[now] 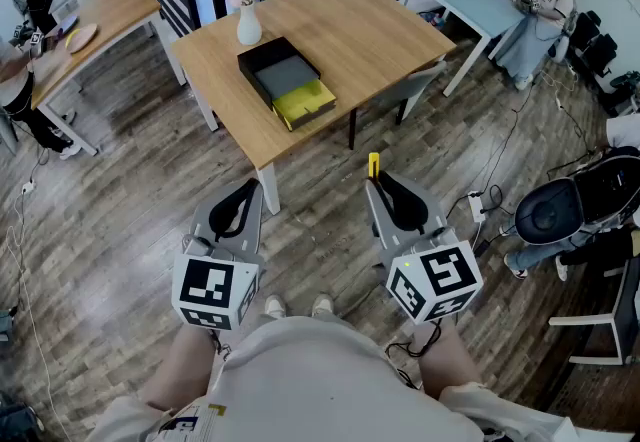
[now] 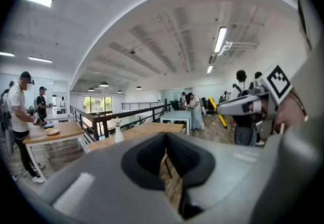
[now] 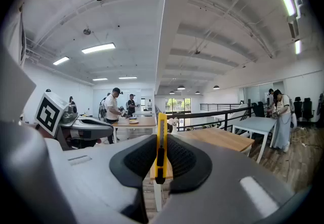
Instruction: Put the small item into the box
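Right gripper view: right claw clamped a yellow cutter; left claw clenched, empty; box lay ahead on table.

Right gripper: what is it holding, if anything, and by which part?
The right gripper is shut on a yellow utility knife, gripped by its lower half.

The right gripper — jaws clamped on an upright yellow utility knife — faces a wooden table.

Overhead, two low views; shared table
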`<state>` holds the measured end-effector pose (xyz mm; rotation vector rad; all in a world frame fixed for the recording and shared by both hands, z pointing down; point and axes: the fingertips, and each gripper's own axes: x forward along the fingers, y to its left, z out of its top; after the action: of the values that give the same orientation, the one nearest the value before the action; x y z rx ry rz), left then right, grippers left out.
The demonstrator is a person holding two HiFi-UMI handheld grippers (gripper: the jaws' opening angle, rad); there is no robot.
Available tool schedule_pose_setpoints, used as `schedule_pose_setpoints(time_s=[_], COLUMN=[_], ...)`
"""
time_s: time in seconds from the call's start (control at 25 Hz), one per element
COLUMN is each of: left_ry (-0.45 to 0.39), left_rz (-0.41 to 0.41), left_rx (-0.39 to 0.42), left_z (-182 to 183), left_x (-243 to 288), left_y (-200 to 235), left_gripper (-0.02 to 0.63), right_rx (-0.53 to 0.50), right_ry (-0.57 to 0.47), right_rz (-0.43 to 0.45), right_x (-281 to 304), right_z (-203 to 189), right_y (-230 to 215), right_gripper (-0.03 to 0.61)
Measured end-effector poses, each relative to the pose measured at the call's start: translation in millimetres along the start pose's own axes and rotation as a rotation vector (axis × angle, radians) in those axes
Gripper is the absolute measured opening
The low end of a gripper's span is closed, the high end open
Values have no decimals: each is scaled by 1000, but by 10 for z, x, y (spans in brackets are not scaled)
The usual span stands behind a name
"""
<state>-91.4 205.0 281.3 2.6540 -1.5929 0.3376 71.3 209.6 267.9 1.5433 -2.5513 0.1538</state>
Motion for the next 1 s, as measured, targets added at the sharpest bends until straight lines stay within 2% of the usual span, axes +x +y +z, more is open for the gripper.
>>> schedule_pose_setpoints(time_s=[0.44, 1.0], left_ry=[12, 33], left_rz=[-10, -21], left_rx=[-13, -26], left_z=[14, 11], left_x=[18, 224], left_y=[-77, -359], left_gripper=[2, 3], right_rx=[20, 45], right_ry=[-11, -8], right_rz=[7, 15], right_x=[-70, -143], right_z=[3, -65], right_y=[-32, -360], right_gripper=[63, 63])
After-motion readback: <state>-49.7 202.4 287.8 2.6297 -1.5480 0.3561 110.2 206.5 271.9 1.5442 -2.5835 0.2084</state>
